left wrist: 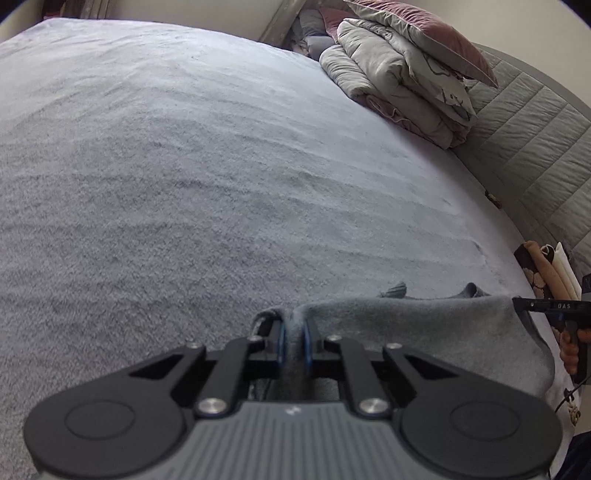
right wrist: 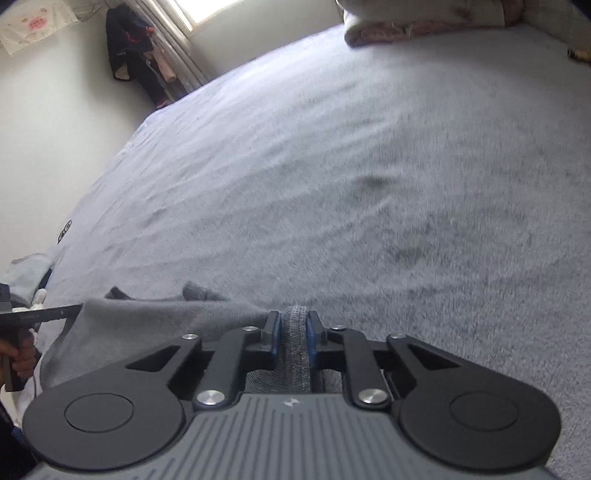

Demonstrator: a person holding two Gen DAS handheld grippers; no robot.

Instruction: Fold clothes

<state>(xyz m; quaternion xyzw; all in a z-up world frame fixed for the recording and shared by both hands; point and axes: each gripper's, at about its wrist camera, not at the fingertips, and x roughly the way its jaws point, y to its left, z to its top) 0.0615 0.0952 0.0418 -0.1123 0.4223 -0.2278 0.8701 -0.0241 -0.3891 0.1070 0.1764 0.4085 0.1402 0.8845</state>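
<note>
- Both grippers pinch one grey garment (left wrist: 424, 325) lying on a pale bedspread (left wrist: 184, 166).
- Left gripper (left wrist: 294, 338) clamps one bunched edge.
- Right gripper (right wrist: 294, 332) clamps the other.

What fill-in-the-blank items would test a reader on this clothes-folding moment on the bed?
1. Both grippers are shut on a ____ garment.
2. The left gripper and the right gripper pinch the garment at ____ ends of one edge.
3. The garment lies on a pale fleecy ____.
4. Folded quilts are stacked by the padded ____, with a pink-backed pillow on top.

Missing words: grey; opposite; bed cover; headboard
</note>
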